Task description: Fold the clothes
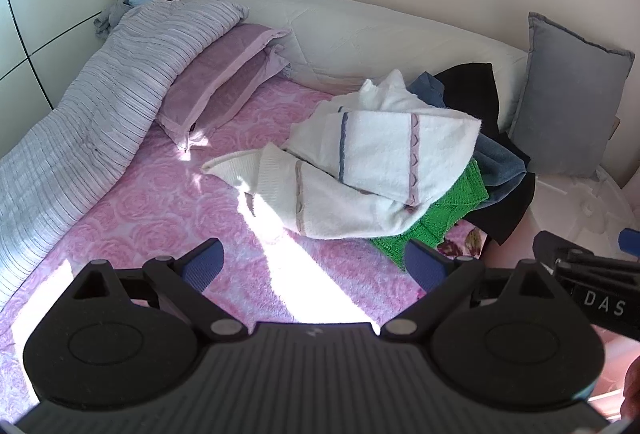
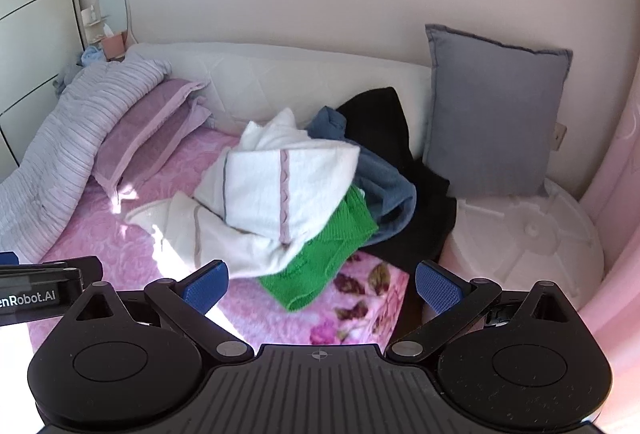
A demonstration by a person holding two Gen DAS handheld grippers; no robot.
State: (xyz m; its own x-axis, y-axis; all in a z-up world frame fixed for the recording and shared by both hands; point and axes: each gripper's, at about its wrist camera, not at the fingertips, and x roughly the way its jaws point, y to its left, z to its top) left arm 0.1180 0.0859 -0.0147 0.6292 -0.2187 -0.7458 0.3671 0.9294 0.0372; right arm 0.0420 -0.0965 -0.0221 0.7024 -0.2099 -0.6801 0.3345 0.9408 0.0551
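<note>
A heap of clothes lies on the pink bed. On top is a white knit garment (image 1: pixel 376 162) (image 2: pixel 276 190) with lilac and blue stripes. Under it are a green knit piece (image 1: pixel 444 214) (image 2: pixel 332 246), a blue garment (image 1: pixel 500 166) (image 2: pixel 384 190) and a black one (image 1: pixel 476 90) (image 2: pixel 384 122). My left gripper (image 1: pixel 314 266) hovers open over the bedspread, short of the heap, nothing between its fingers. My right gripper (image 2: pixel 320 284) is open too, just in front of the green piece. Each gripper's body shows at the edge of the other's view.
A pink rose-patterned bedspread (image 1: pixel 168 202) (image 2: pixel 132 234) covers the bed. A striped lilac duvet (image 1: pixel 80 114) and purple pillows (image 1: pixel 216 82) lie at the left. A grey cushion (image 2: pixel 492 114) leans on the wall above a white round object (image 2: pixel 532 230). A white headboard (image 1: pixel 380 34) runs behind.
</note>
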